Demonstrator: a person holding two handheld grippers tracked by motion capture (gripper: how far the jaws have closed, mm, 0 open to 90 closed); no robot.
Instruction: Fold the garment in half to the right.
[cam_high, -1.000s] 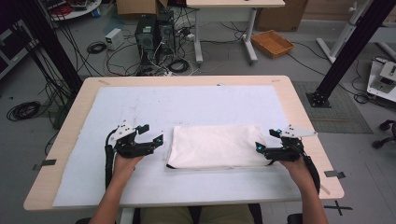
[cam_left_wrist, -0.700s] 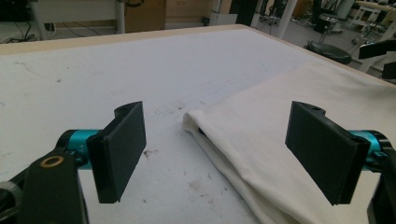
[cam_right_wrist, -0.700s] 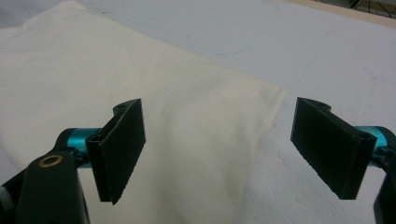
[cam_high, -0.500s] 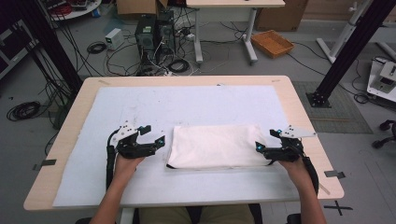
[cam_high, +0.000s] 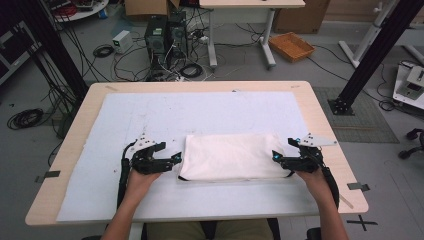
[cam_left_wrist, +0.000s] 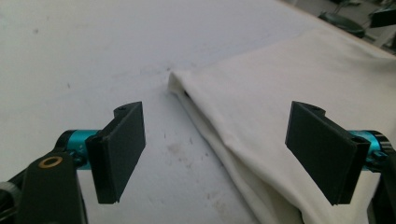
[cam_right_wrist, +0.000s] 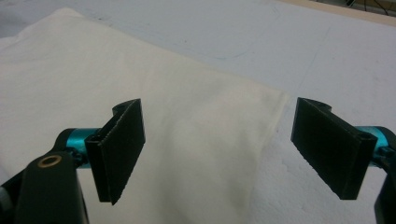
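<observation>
Item: folded white cloth (cam_high: 231, 157), lying flat on the pale mat (cam_high: 150, 120), near table edge. My left gripper (cam_high: 172, 159) and right gripper (cam_high: 278, 157): jaws spread, empty, one at each short end. Step: lining up. Next, likely: close on both edges together.

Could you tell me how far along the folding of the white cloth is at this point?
Done: the white cloth already lies folded into a layered rectangle on the table; stacked layers show along its edge in the left gripper view. In hand: nothing yet; the left gripper and right gripper sit open at opposite ends. Left: probably gripping those ends for another fold, though that is a guess.
</observation>
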